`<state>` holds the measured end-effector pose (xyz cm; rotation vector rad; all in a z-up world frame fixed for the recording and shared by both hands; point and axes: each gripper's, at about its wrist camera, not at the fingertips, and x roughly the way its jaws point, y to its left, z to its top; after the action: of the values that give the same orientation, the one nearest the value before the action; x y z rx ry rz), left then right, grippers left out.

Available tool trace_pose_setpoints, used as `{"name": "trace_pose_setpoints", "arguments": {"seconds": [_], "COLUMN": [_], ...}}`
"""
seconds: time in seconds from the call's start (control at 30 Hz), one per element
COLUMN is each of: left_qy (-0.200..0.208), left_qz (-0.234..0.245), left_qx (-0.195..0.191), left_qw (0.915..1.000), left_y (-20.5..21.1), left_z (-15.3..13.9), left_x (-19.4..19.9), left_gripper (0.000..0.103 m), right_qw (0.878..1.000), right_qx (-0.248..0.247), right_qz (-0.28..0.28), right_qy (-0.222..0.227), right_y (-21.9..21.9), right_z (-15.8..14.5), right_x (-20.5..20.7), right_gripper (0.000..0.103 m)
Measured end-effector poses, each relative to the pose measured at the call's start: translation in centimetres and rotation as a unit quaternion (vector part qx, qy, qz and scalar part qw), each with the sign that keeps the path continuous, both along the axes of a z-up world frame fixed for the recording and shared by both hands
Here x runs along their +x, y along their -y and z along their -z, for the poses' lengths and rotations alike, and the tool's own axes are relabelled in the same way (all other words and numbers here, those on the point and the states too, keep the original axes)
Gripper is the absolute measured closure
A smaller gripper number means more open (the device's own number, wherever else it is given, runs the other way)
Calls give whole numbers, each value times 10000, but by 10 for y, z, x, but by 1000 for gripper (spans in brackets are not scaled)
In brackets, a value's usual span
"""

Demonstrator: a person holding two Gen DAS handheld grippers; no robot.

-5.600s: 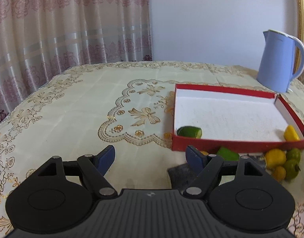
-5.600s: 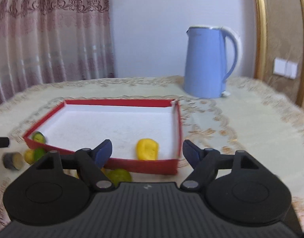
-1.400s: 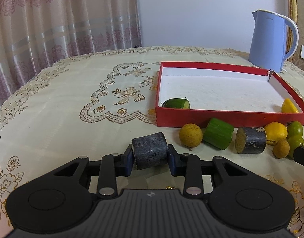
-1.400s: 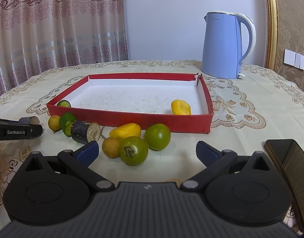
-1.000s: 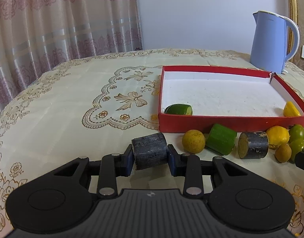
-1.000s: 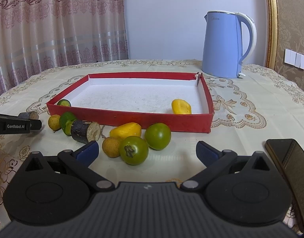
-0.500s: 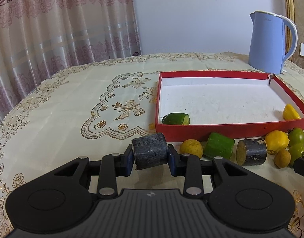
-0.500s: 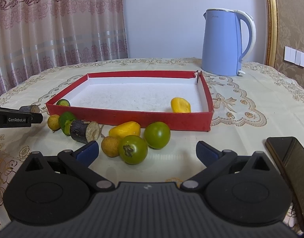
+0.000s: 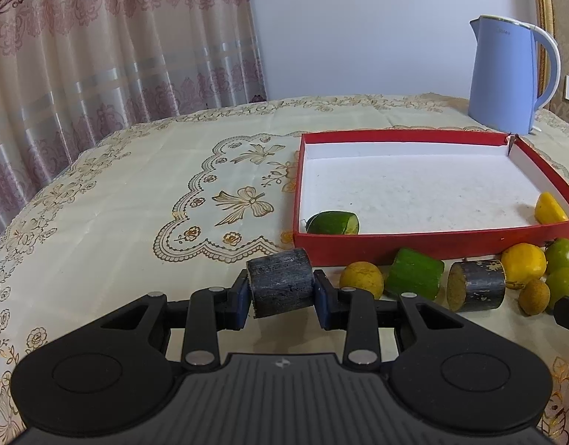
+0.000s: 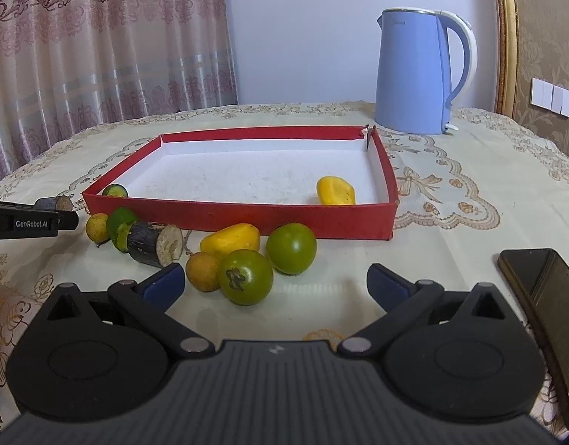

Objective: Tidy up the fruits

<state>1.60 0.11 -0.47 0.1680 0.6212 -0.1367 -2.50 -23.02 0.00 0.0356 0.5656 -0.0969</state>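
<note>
- Left wrist view: the left gripper [image 9: 280, 293] clamps a dark cylinder piece [image 9: 280, 282] between its pads; whether the piece touches the tablecloth [image 9: 143, 200] cannot be told. At 3 o'clock, the right gripper's tip is cut off by the frame edge.
- The red tray [image 9: 414, 243] holds a cucumber end [image 9: 333, 223] in its near-left corner and a yellow piece [image 9: 550, 208] at its near-right.
- Right wrist view: the right gripper [image 10: 275, 283] hangs wide open and empty, with green tomatoes [image 10: 245, 276] at 12 o'clock and a phone [image 10: 540, 285] at 3 o'clock, partly cut off.

Left tongs [image 9: 280, 291] clamped (right tongs [image 10: 275, 283] spread)
</note>
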Motion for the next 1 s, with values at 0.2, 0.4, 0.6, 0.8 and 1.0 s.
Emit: {"name": "trace_pose_setpoints", "arguments": {"seconds": [0.2, 0.4, 0.6, 0.8, 1.0], "left_qy": [-19, -2, 96, 155, 201], "left_qz": [-64, -96, -57, 29, 52], "left_qx": [45, 141, 255, 374, 514], "left_qw": [10000, 9999, 9996, 9992, 9985], "left_y": [0, 3, 9, 20, 28], "left_z": [-2, -7, -15, -21, -23], "left_x": [3, 6, 9, 14, 19], "left_gripper": [69, 69, 69, 69, 69], "right_qw": [10000, 10000, 10000, 10000, 9999], "right_qx": [6, 33, 49, 57, 91], "right_qz": [3, 23, 36, 25, 44], "right_qy": [-7, -13, -42, -45, -48], "right_y": [0, 1, 2, 2, 2], "right_z": [0, 0, 1, 1, 1], "right_x": [0, 1, 2, 2, 2], "right_gripper": [0, 0, 0, 0, 0]}}
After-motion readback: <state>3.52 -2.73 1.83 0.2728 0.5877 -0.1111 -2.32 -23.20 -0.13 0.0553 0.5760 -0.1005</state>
